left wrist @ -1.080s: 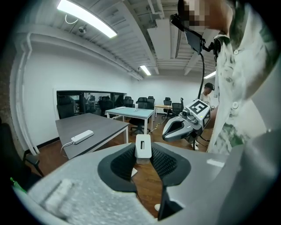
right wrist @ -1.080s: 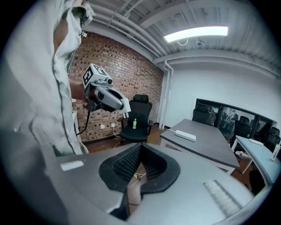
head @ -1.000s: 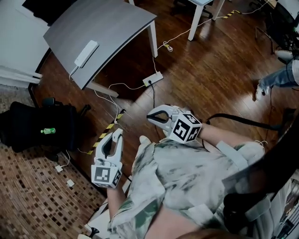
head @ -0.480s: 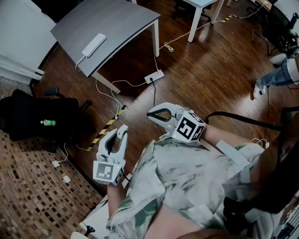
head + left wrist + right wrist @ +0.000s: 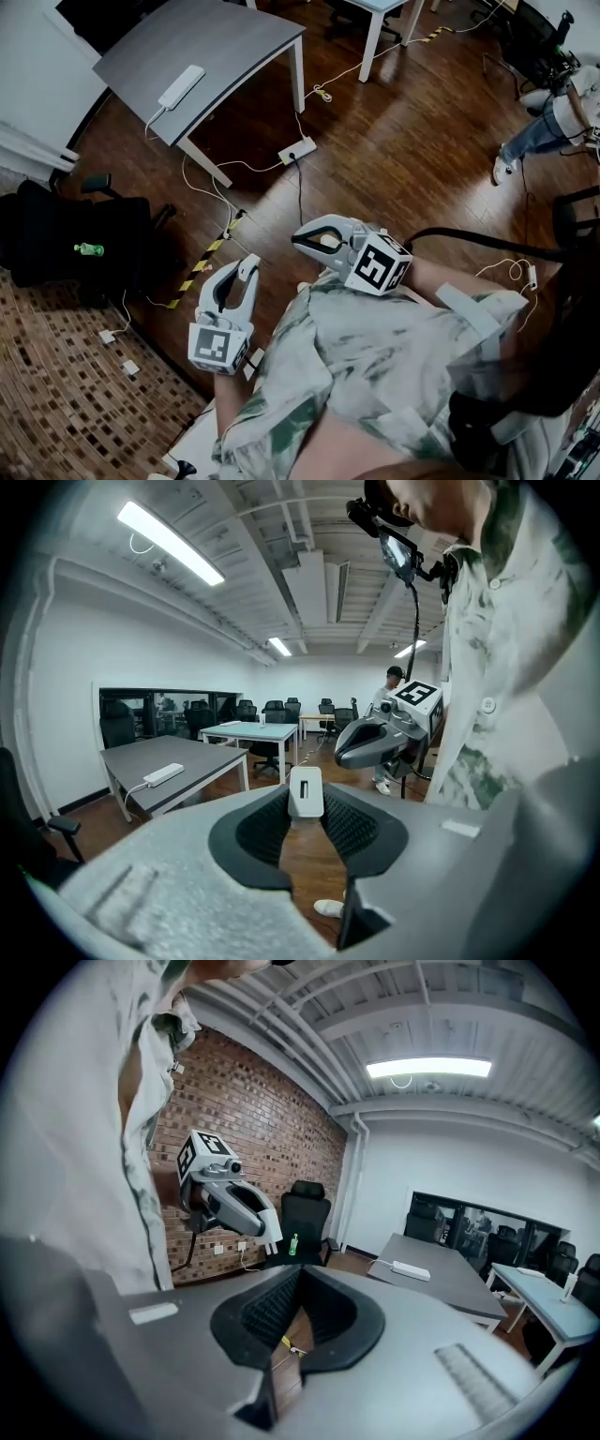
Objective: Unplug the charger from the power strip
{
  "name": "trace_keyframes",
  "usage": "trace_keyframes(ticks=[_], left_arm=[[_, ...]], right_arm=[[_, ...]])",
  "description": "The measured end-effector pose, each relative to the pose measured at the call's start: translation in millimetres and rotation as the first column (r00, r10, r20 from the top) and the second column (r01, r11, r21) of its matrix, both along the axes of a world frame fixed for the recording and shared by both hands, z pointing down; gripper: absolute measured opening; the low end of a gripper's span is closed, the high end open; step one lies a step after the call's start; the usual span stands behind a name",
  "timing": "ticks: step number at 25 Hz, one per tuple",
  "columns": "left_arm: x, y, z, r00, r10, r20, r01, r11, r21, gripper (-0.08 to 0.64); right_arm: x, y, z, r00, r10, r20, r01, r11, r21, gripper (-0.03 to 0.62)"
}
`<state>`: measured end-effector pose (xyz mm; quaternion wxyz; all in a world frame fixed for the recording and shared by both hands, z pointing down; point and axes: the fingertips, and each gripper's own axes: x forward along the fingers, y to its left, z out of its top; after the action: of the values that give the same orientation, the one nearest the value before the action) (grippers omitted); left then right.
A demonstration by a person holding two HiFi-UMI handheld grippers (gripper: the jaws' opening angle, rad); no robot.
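Charger [image 5: 306, 792], a small white block with a slot facing the camera, sits clamped between the tips of the left gripper [image 5: 246, 269]. The right gripper view shows its two prongs [image 5: 267, 1235] pointing outward and free. It is at lower centre-left of the head view, well apart from the white power strip [image 5: 296, 150] on the wooden floor at upper centre. The right gripper [image 5: 296, 240], at mid-frame before the person's shirt, has its fingers closed together on nothing.

Against a second ago, the floor strip and the grey table [image 5: 234, 37] stand a little higher and further left in the head view. The bystander's leg [image 5: 534, 141] at the right edge has slid upward. Both grippers keep their place in front of the body, and the left one's grasp is the same. I judge the person to be walking with the charger already out of any socket, so the unplugging itself looks done. A black cord [image 5: 300, 192] remains at the floor strip, and a second strip [image 5: 182, 85] lies on the table.

For moving: the table's edge and its white leg [image 5: 299, 80] stand just beside the floor strip, and white cords loop across the boards there. Striped tape [image 5: 202, 269] lies left of the left gripper, and a black chair [image 5: 66, 248] fills the left side. Bare floor [image 5: 422, 159] at upper right is open.
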<state>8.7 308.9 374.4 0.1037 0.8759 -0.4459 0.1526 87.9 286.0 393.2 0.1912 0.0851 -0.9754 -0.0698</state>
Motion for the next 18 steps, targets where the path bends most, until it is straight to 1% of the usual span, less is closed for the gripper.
trace_keyframes(ticks=[6,10,14,18], left_arm=[[10,11,-7,0.999,0.041,-0.015,-0.041,0.999,0.022,0.107],[11,17,-8,0.998,0.050,-0.024,-0.050,0.998,0.024,0.107],[9,21,-9,0.998,0.054,-0.028,-0.053,0.998,0.029,0.107],[7,26,-9,0.998,0.057,-0.033,-0.056,0.998,0.029,0.107]], right_arm=[[5,18,-12,1.000,0.011,0.014,-0.011,0.999,0.030,0.028],[4,24,-23,0.999,0.020,0.026,-0.021,0.999,0.043,0.028],[1,29,-29,0.999,0.010,0.037,-0.012,0.998,0.069,0.028],[-1,34,-31,0.999,0.014,0.030,-0.016,0.998,0.065,0.025]])
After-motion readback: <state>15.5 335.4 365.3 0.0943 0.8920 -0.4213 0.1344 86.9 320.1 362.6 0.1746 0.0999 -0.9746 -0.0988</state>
